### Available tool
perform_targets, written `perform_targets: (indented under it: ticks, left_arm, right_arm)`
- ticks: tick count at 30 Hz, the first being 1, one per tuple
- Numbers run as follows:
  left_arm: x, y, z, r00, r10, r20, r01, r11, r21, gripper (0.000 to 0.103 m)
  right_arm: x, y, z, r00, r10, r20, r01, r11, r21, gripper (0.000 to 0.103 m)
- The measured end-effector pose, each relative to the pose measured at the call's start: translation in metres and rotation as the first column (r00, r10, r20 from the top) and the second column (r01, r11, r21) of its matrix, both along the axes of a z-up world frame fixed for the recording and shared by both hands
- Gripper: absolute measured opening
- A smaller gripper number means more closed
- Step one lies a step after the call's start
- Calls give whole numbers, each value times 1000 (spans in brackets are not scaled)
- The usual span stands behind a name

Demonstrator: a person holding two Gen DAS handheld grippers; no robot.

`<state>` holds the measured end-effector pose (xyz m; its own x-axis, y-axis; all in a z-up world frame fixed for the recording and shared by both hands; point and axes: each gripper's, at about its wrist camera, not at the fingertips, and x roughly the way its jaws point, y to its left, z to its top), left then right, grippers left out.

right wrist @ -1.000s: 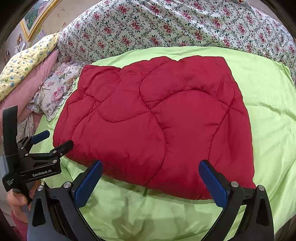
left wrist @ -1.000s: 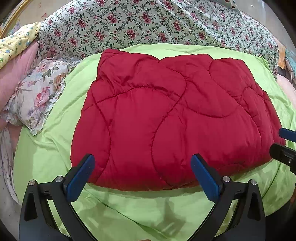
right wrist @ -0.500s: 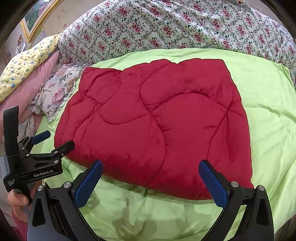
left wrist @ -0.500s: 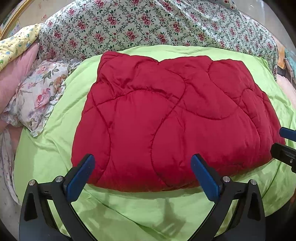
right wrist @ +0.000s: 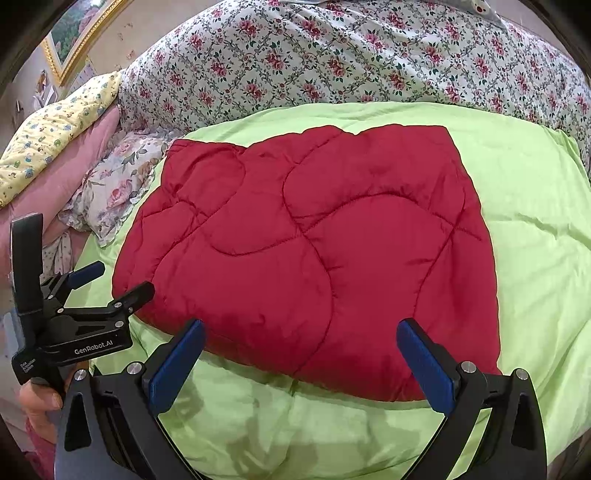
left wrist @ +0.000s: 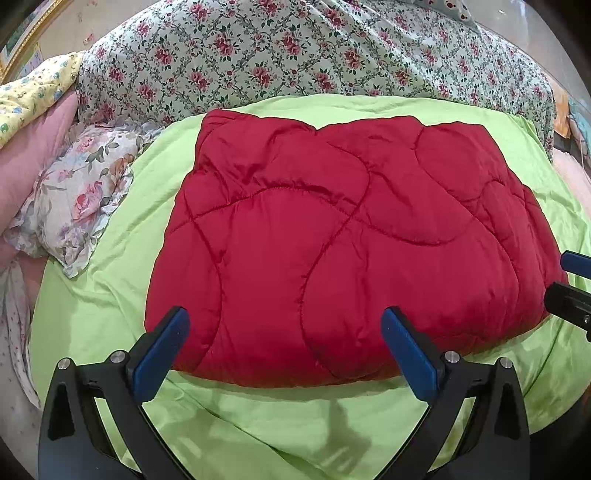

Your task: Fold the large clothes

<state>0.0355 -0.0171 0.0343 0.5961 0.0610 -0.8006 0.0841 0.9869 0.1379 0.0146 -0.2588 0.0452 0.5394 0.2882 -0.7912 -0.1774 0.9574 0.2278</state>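
Observation:
A red quilted garment (left wrist: 347, 243) lies folded into a thick rectangle on the green sheet (left wrist: 266, 417); it also shows in the right wrist view (right wrist: 317, 258). My left gripper (left wrist: 284, 332) is open and empty, held just in front of the garment's near edge. My right gripper (right wrist: 301, 343) is open and empty, also just in front of the near edge. The left gripper shows from the side in the right wrist view (right wrist: 110, 280), near the garment's left corner. The right gripper's tips show at the right edge of the left wrist view (left wrist: 570, 280).
A floral quilt (left wrist: 295, 55) is heaped behind the green sheet (right wrist: 535, 258). A flowered pillow (left wrist: 77, 199) and pink and yellow bedding (left wrist: 29, 122) lie at the left. A framed picture (right wrist: 74, 33) hangs on the wall at the upper left.
Both grippers have drawn back slightly from the garment, which sits a little lower and farther in view. The garment has not moved on the sheet.

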Motion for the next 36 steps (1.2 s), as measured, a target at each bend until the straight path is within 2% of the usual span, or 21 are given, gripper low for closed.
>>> perform_targets:
  ticks: [22,36]
  left_arm:
    - [4,-2,-1,1000,-2,8,2,1000,6,103]
    - [12,1,-2,1000,-10,-6,10,999,-31,103]
  right_arm:
    - [8,-6,-2,1000,-16,-9,16,1000,4,103]
    - [11,-9,-5,1000,-27,-8,27,1000,12,103]
